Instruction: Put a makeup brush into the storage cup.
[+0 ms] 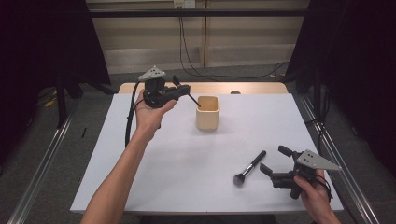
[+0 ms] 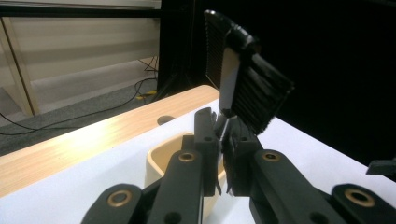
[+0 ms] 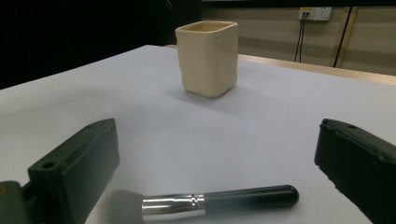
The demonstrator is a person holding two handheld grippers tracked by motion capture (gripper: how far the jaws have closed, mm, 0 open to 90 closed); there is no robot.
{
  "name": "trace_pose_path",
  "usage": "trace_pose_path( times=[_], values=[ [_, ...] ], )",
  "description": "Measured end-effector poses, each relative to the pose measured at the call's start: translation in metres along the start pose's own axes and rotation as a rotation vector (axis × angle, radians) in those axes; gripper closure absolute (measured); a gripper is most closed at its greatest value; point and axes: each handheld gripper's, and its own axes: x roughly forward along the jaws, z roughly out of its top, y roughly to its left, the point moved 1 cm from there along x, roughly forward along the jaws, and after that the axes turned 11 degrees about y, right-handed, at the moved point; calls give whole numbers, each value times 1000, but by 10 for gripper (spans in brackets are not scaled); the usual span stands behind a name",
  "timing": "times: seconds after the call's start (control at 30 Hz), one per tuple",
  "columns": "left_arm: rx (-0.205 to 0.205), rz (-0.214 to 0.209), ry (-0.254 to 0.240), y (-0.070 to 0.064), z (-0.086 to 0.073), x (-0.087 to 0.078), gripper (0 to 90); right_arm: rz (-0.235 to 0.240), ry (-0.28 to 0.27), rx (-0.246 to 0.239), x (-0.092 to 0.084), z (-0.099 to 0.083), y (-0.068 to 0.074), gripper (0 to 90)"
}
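The left gripper [image 1: 183, 89] is being held above the far left of the white table [image 1: 154, 177], its jaws clamped on a flat black brush [image 2: 247, 88] whose thin handle is reaching down into the cream cup [image 1: 208, 112] just beside it. The right gripper [image 1: 275, 161] is being held low at the near right with its jaws spread wide apart. A makeup brush [image 1: 250, 168] is lying on the table between those jaws, untouched, well apart from the cup.
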Motion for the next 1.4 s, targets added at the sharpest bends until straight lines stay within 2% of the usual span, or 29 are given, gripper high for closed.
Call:
trace_pose_path(
  times=[0.23,0.4,0.57,0.87,1.4],
  values=[
    [3,7,3,0,6,14,853,1,1,-5,0,0,0,0],
    [19,13,25,-1,3,20,853,7,-1,-6,0,-1,1,0],
    [9,15,38,1,2,24,853,9,1,-6,0,-1,1,0],
    [3,19,72,1,-4,40,853,11,7,-10,2,-2,1,0],
    [3,43,112,10,-10,52,853,14,10,-8,3,-2,2,0]
  ],
)
